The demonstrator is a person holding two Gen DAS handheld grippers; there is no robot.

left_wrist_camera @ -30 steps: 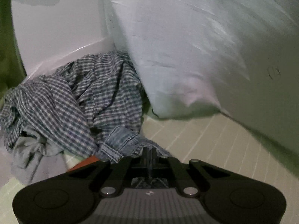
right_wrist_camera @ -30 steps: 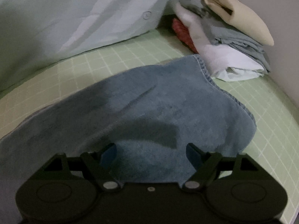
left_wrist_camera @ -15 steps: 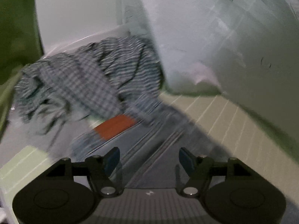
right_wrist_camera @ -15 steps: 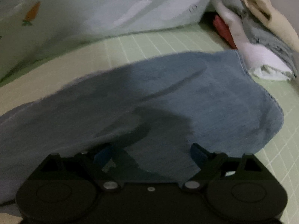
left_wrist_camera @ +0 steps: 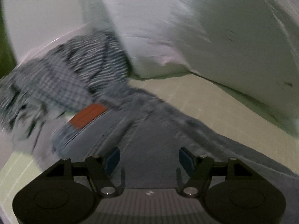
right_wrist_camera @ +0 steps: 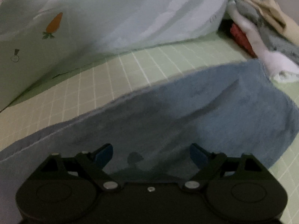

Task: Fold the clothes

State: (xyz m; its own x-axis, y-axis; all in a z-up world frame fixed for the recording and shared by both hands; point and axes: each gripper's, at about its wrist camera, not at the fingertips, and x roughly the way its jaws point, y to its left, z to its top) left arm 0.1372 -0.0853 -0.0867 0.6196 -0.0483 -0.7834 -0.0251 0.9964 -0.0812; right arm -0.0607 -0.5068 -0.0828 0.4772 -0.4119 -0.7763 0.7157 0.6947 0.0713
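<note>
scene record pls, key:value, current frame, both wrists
surface: green grid mat
garment in work: blue jeans, spread on mat, orange waist patch
left gripper: open, over jeans, holding nothing
right gripper: open, over jeans, holding nothing
unfolded pile: checked shirt, beside waistband
folded stack: past jeans' far end
backdrop: pale carrot-print bedding
image quality: left view motion-blurred

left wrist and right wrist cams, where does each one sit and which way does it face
Left wrist: rides the left gripper, looking along its open fingers over the denim garment toward a plaid shirt.
Right wrist: rides the right gripper, fingers open, looking across the garment toward a stack of clothes.
Shared: denim garment, green grid sheet, pale bedding.
</note>
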